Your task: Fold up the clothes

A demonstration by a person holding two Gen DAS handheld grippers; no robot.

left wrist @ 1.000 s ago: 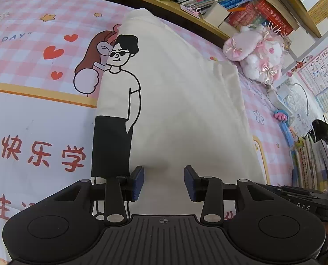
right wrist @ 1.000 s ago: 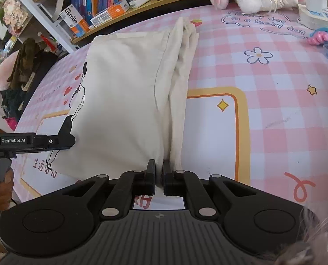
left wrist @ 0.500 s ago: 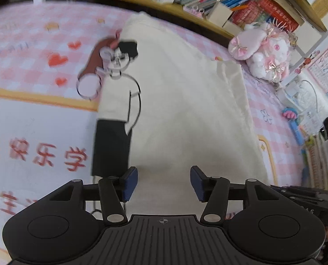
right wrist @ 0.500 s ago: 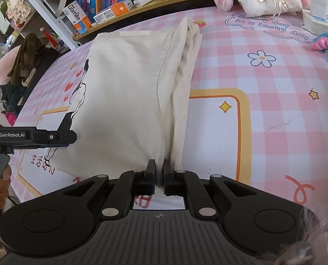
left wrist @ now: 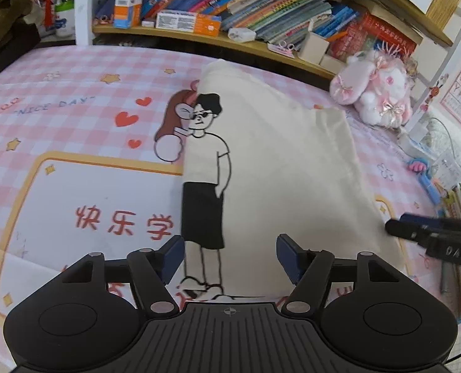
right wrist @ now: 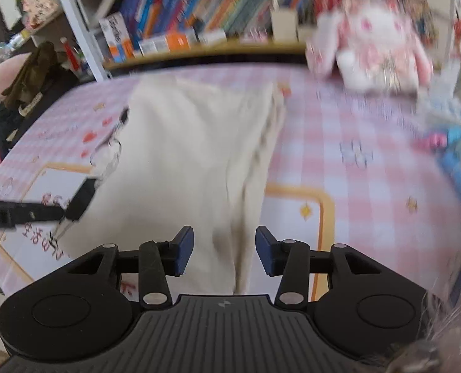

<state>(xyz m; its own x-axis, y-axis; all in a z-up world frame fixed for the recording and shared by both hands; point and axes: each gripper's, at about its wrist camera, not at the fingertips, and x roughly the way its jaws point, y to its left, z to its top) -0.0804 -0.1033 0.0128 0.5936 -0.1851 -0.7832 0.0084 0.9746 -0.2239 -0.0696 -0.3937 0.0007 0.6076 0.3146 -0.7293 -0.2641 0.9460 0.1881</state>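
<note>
Cream cotton, the shirt (left wrist: 280,168) lies folded lengthwise on my pink checked tablecloth (left wrist: 59,93). My left gripper (left wrist: 229,256) and right gripper (right wrist: 219,250) have just been opening, jaws apart above its near hem with nothing pinched, I judge to release the finished fold.

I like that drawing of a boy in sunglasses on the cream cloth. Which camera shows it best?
The left wrist view: the cartoon boy in sunglasses on the cream cloth appears sharp, head to shoes. The right wrist view shows it blurred, squeezed along the cloth's left edge.
</note>
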